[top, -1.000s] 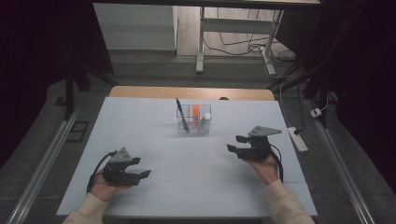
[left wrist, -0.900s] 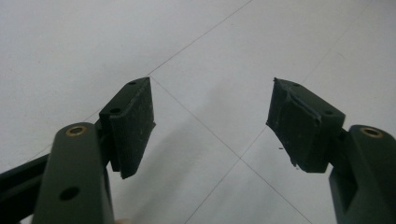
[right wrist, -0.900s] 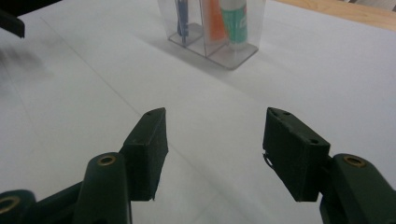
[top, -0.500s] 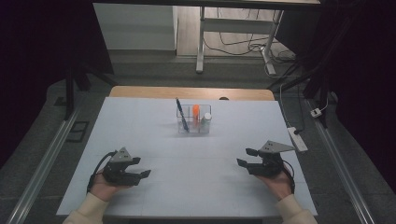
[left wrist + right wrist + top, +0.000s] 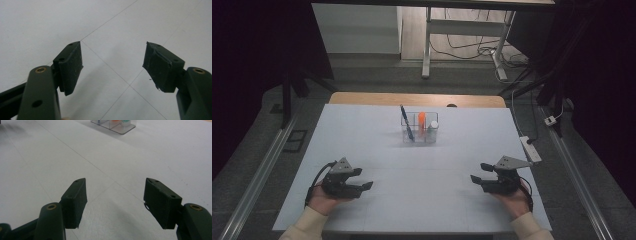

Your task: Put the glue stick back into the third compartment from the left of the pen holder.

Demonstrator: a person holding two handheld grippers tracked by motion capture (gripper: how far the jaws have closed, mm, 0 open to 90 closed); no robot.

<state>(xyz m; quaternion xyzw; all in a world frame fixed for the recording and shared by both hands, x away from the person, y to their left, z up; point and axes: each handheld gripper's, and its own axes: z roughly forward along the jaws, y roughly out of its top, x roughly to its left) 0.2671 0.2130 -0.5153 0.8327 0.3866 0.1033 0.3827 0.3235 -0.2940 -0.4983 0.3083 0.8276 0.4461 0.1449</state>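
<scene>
White tabletop (image 5: 377,135), pale sheet w/ faint grid lines, spans most of the high view. Clear plastic organiser (image 5: 419,133) stands at centre-far part of it, well apart from both hands; holds a blue pen (image 5: 406,122) leaning left, an orange item (image 5: 421,120) upright, a white-capped item (image 5: 433,125). Right gripper (image 5: 476,172) at near-right, resting low over sheet, jaws wide and just been opening, nothing betw. them. Left gripper (image 5: 362,179) at near-left, jaws wide, nothing betw. them. Right gripper view: organiser at top edge.
</scene>
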